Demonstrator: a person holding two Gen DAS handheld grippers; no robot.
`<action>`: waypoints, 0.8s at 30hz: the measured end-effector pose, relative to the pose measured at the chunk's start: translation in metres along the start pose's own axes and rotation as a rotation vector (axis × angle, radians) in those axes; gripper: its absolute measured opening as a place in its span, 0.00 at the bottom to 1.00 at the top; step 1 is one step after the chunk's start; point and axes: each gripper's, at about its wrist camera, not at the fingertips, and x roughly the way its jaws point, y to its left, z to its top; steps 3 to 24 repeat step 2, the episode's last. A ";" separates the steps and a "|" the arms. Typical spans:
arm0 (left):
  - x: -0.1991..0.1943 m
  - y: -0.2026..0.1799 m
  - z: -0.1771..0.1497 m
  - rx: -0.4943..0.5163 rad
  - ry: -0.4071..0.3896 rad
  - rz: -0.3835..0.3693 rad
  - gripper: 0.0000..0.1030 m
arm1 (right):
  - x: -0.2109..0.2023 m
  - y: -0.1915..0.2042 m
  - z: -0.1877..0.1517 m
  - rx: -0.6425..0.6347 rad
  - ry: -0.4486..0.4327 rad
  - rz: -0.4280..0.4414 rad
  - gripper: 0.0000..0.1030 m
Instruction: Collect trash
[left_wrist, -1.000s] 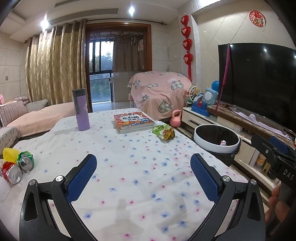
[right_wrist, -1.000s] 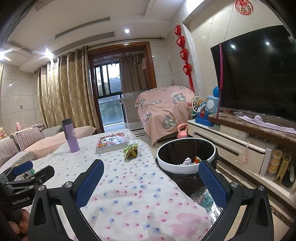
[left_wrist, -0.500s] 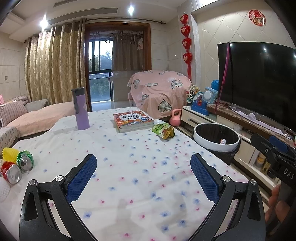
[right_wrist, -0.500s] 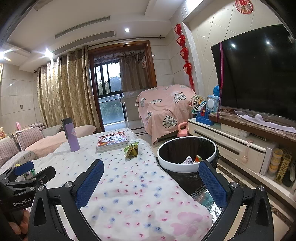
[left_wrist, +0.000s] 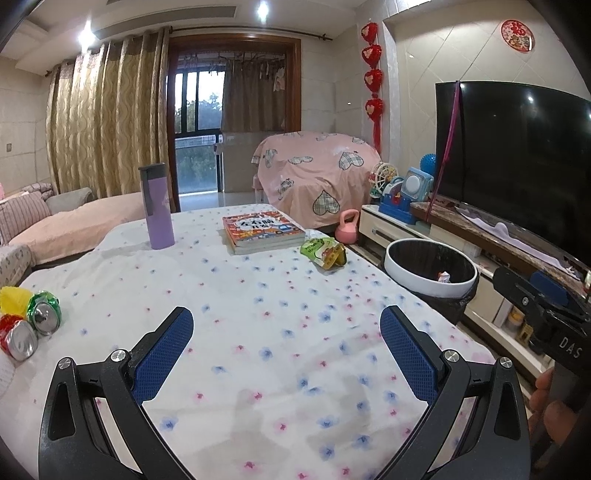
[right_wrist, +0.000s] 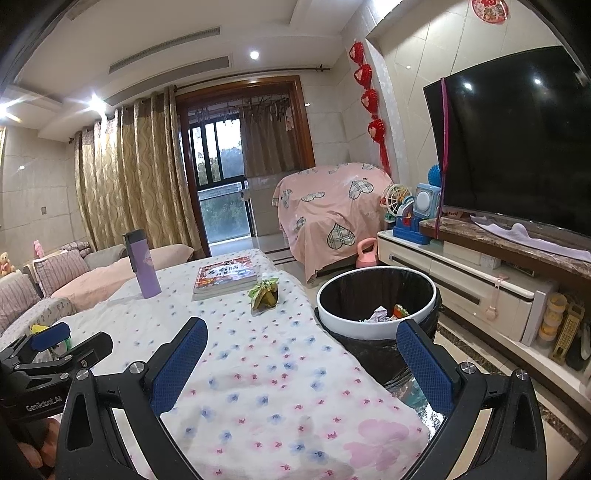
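A green and yellow snack wrapper (left_wrist: 324, 252) lies on the flowered tablecloth (left_wrist: 258, 314) near the table's right edge; it also shows in the right wrist view (right_wrist: 264, 292). Two crushed cans, one green (left_wrist: 43, 309) and one red (left_wrist: 17, 334), and a yellow wrapper (left_wrist: 13, 296) lie at the left edge. A white-rimmed bin with a black liner (right_wrist: 376, 295) stands on the floor right of the table, with scraps inside; it also shows in the left wrist view (left_wrist: 430, 267). My left gripper (left_wrist: 286, 345) is open and empty over the near table. My right gripper (right_wrist: 301, 363) is open and empty above the table's right edge.
A purple tumbler (left_wrist: 157, 206) and a book (left_wrist: 262, 229) stand at the far side of the table. A TV (right_wrist: 517, 140) on a low cabinet (right_wrist: 461, 273) runs along the right. A pink kettlebell (right_wrist: 365, 253) sits on the floor. Sofas lie to the left.
Both grippers have stayed open and nearly still. The right wrist view has shifted slightly; nothing on the table has moved.
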 end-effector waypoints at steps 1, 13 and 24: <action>0.001 0.001 0.000 -0.005 0.004 0.000 1.00 | 0.001 0.000 0.000 -0.001 0.006 0.002 1.00; 0.002 0.002 0.000 -0.010 0.009 -0.001 1.00 | 0.002 0.002 -0.001 0.000 0.013 0.005 1.00; 0.002 0.002 0.000 -0.010 0.009 -0.001 1.00 | 0.002 0.002 -0.001 0.000 0.013 0.005 1.00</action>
